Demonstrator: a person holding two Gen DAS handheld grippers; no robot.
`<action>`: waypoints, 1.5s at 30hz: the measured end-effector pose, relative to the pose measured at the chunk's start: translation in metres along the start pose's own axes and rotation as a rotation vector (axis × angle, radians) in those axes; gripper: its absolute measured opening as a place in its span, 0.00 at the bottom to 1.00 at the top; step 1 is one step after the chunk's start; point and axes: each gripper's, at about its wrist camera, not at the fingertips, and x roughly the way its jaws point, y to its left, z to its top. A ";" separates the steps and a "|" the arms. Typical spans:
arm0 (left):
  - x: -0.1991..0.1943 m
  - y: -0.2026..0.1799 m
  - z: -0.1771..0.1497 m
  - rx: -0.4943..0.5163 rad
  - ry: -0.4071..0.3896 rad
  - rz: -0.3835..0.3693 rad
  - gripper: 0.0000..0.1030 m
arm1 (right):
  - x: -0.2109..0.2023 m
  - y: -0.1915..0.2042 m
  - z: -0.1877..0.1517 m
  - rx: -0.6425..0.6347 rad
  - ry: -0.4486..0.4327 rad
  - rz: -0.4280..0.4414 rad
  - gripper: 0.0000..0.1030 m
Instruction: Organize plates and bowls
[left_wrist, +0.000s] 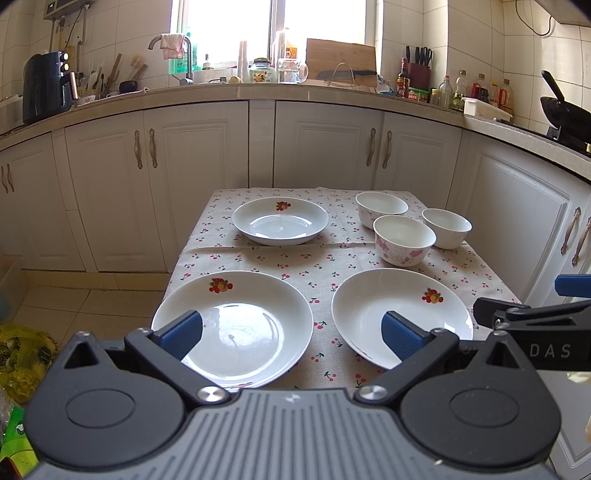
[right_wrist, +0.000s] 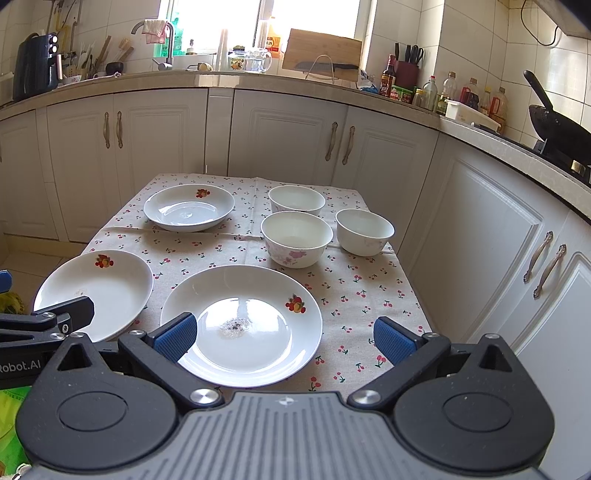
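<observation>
Right wrist view: both grippers, right gripper (right_wrist: 282, 338) and left gripper (left_wrist: 291, 334), gape wide and empty near the glossy white ceramic plate with fruit motif (right_wrist: 241, 325); its slick rim could slip from a shallow pinch.

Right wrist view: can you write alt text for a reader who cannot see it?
The open right gripper hovers at the near edge of a cherry-print tablecloth, holding nothing. Three white plates and three white bowls sit separately on it. The left gripper shows at the left edge; kitchen cabinets stand behind.

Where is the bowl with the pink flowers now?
The pink-flowered bowl stands on the right half of the table, in front of two plainer bowls and just behind the near right plate.
</observation>
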 end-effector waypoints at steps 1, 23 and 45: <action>0.001 0.000 -0.001 0.000 0.000 0.000 0.99 | 0.000 0.000 0.000 0.000 0.000 0.000 1.00; 0.003 0.000 -0.002 -0.001 0.004 0.000 0.99 | 0.002 0.002 -0.002 -0.008 -0.002 -0.011 1.00; 0.005 0.000 -0.003 -0.002 0.004 -0.001 0.99 | 0.002 0.003 -0.003 -0.010 -0.005 -0.018 1.00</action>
